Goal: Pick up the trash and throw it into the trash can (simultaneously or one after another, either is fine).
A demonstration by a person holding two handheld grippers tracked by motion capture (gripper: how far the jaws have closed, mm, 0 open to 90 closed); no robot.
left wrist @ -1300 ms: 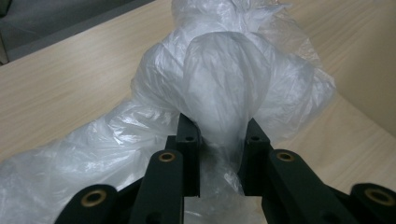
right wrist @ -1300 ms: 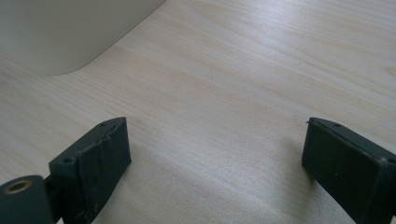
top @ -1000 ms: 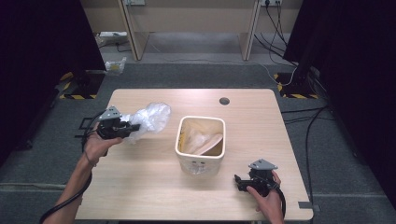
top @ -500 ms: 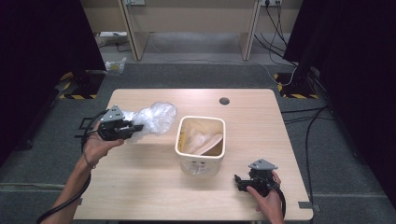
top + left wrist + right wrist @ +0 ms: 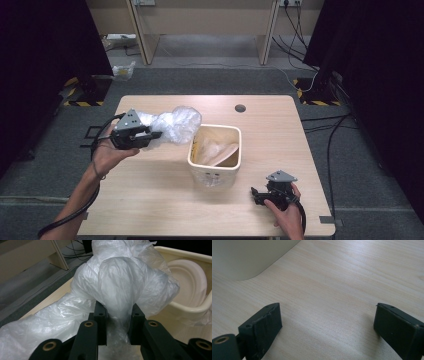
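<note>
A crumpled clear plastic bag (image 5: 172,125) hangs above the table's left half, its far end reaching the rim of a cream bin (image 5: 216,172). My left gripper (image 5: 154,135) is shut on the bag's bunched neck (image 5: 118,315), which is squeezed between both black pads. In the left gripper view the bin (image 5: 197,310) lies just beyond the bag, with a pale plate-like liner inside it. My right gripper (image 5: 254,195) rests low near the table's front right, jaws wide apart (image 5: 327,325) over bare wood, nothing between them.
The wooden table (image 5: 150,200) has a round cable hole (image 5: 240,108) at the back. Desk legs and cables stand on the grey floor behind. A corner of the bin (image 5: 249,260) sits close ahead of the right gripper.
My left gripper has lifted the bag and carried it right, toward the bin. The right gripper has stayed where it was.
</note>
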